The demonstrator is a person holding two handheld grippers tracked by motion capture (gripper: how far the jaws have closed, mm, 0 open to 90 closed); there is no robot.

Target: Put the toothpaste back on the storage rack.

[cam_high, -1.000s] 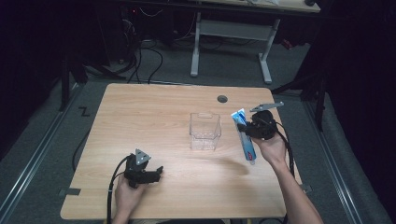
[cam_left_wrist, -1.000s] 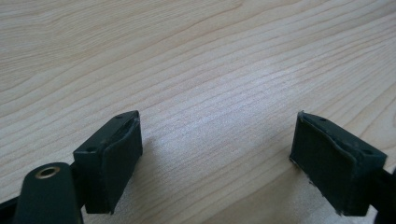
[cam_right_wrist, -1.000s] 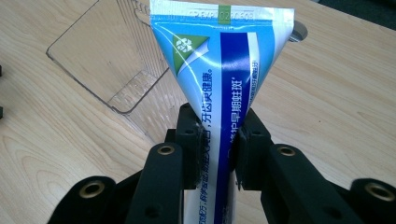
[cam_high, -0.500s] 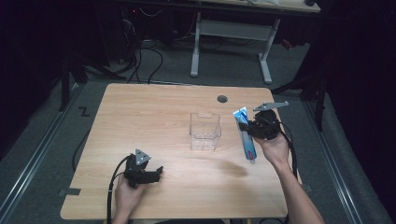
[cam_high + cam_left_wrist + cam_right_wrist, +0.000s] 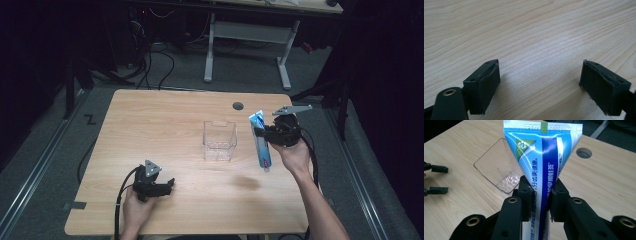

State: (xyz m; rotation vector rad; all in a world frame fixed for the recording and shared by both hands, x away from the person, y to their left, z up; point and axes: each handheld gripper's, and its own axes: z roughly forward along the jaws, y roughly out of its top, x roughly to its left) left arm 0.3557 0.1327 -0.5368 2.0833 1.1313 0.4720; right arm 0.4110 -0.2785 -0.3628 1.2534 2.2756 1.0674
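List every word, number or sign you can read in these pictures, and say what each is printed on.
"牙齿更健康": toothpaste tube, white print on blue.
"早期蛀斑": same tube, dark blue stripe.
Crimp code at the tube's top: too blurred to read.
Green square logo: no legible text.
Clear plastic box: no text.

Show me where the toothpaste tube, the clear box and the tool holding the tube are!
toothpaste tube (image 5: 544, 157): right gripper view, on its blue printed face.
clear box (image 5: 219, 141): high view, on its front wall.
right tool (image 5: 540, 200): right gripper view, midway between its fingertips.
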